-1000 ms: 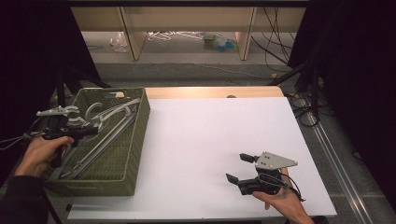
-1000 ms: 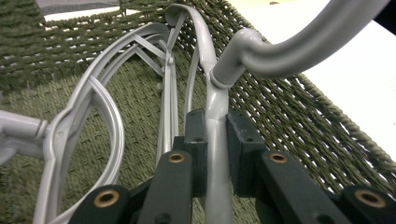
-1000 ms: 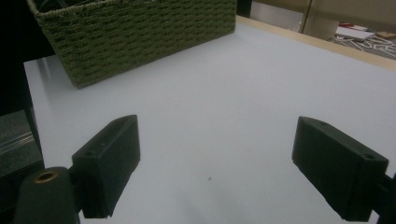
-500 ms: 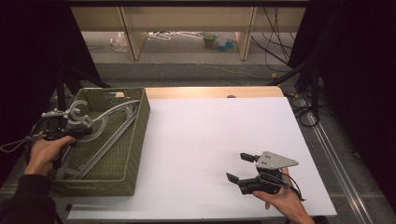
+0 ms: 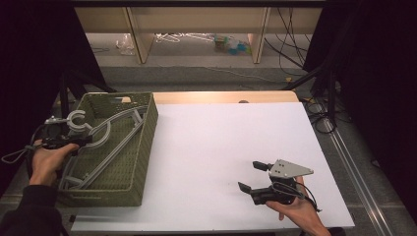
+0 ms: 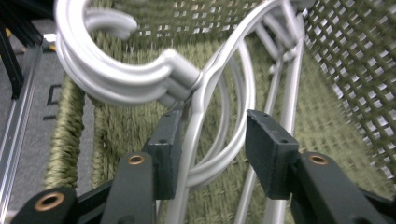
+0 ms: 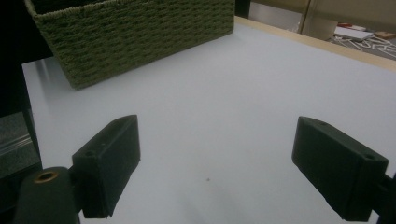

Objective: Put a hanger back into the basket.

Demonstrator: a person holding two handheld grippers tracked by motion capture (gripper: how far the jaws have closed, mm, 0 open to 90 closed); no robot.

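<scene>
Releasing: the left claw (image 6: 205,149) has just been spreading its jaws; the grey plastic clothes hangers (image 6: 201,88) run between the pads, one arm brushing the left pad, none pinched.
Hangers' place: stacked inside the olive-green woven rectangular basket (image 5: 142,147) at the left end of the white counter (image 5: 221,147), hooks poking up over the basket's left rim.
Step judged: letting go of the hangers in the basket.
Next move: probably drawing the left claw (image 5: 74,140) back clear of the hooks without snagging them.
Right claw (image 5: 250,176): spread wide, nothing in it, hovering low over the counter, well apart from the basket.
Left gripper view adds: the gap between pad and hanger, unreadable from above.
Right gripper view adds: the basket's outer wall (image 7: 140,32) and the bare counter between its jaws.
</scene>
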